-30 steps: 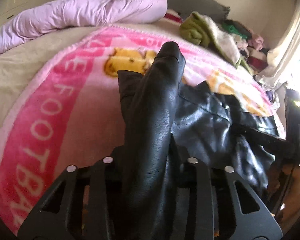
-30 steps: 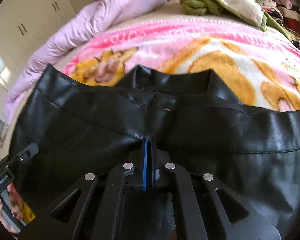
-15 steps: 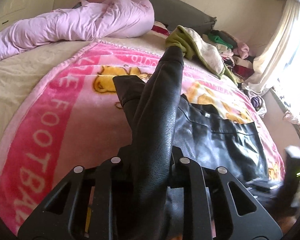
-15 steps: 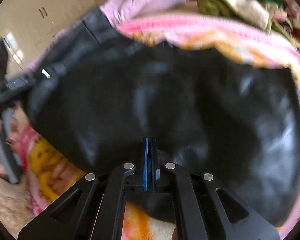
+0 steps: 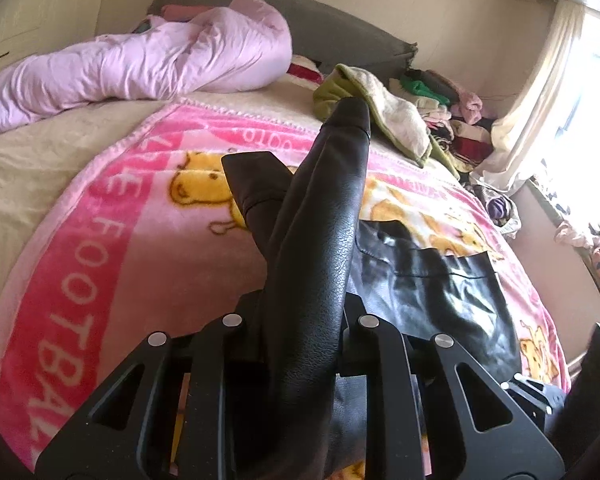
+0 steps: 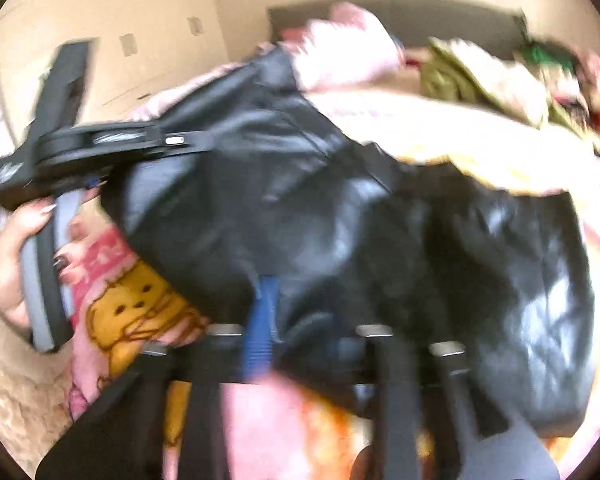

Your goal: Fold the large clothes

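A black leather jacket (image 5: 432, 280) lies on the pink cartoon blanket (image 5: 112, 240). My left gripper (image 5: 300, 312) is shut on a thick fold of its sleeve (image 5: 324, 220), which stands up above the blanket. In the blurred right wrist view, the right gripper (image 6: 316, 320) has its jaws apart and opening. Its blue pad (image 6: 260, 320) is bare, and the jacket's near edge (image 6: 340, 240) lies just in front of and between the fingers without being pinched. A person's hand (image 6: 20, 248) holds the left gripper's handle at the left.
A lilac duvet (image 5: 160, 60) is bunched along the headboard. A green and cream garment (image 5: 388, 112) and a pile of clothes (image 5: 440, 108) sit at the bed's far right, near the curtain (image 5: 532, 112). Pale wardrobe doors (image 6: 120, 40) stand beyond the bed.
The right gripper swung across with the jacket's edge, then its jaws parted and let the leather go. The left gripper rose a little, still holding the sleeve.
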A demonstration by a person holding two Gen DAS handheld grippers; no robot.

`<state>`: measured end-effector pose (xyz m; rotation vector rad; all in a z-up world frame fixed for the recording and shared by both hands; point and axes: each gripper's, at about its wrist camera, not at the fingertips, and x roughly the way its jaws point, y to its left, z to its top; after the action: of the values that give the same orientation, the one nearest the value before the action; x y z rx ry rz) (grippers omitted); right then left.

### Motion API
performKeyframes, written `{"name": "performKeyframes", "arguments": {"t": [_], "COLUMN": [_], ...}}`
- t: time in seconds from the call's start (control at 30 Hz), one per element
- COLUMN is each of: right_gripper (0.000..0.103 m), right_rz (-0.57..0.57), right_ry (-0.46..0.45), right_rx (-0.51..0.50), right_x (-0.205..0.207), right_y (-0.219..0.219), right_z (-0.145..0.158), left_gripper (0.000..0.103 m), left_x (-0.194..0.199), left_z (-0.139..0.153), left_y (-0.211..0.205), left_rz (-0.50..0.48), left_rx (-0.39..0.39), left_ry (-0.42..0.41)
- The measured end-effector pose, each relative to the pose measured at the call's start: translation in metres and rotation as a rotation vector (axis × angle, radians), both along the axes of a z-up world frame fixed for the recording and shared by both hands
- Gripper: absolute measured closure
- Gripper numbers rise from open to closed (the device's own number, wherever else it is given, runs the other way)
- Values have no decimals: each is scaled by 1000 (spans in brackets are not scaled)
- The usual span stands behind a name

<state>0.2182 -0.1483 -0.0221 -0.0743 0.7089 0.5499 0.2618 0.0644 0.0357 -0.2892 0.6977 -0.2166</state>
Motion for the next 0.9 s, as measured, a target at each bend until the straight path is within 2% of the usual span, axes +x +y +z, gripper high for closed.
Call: {"name": "performKeyframes", "arguments": {"t": [0.03, 0.07, 0.3, 0.43, 0.63, 0.73, 0.8, 0.87, 0.9], "right_gripper": [24, 21, 14, 13, 13, 17, 32, 57, 61], "right_rz": [9, 17, 58, 29, -4, 2, 16, 34, 34], "right_ry": [-51, -80, -213, -312, -358, -381, -384, -387, -400], "right_rx": [-18, -33, -188, -291, -286, -286, -266, -234, -229], "right_x": [-8, -14, -36, -36, -28, -29, -33, -41, -45], "right_y": [8, 13, 65, 90, 100, 100, 98, 95, 93], "right_z": [3, 4, -12, -25, -28, -26, -24, -19, -17], "left_gripper": [89, 89, 89, 89, 89, 89, 89, 89, 89], "left_x": [0, 0, 0, 0, 0, 0, 0, -2, -3], "left_z": [2, 3, 7, 7, 10, 10, 11, 16, 18], "left_y": [-1, -2, -2, -2, -3, -3, -4, -7, -9], "left_rz": [-5, -10, -30, -31, -35, -35, -37, -45, -47], "left_rx": [1, 1, -23, -25, -31, -32, -34, -32, -30], "left_ry": [-4, -6, -5, -5, 1, -1, -5, -17, -22]}}
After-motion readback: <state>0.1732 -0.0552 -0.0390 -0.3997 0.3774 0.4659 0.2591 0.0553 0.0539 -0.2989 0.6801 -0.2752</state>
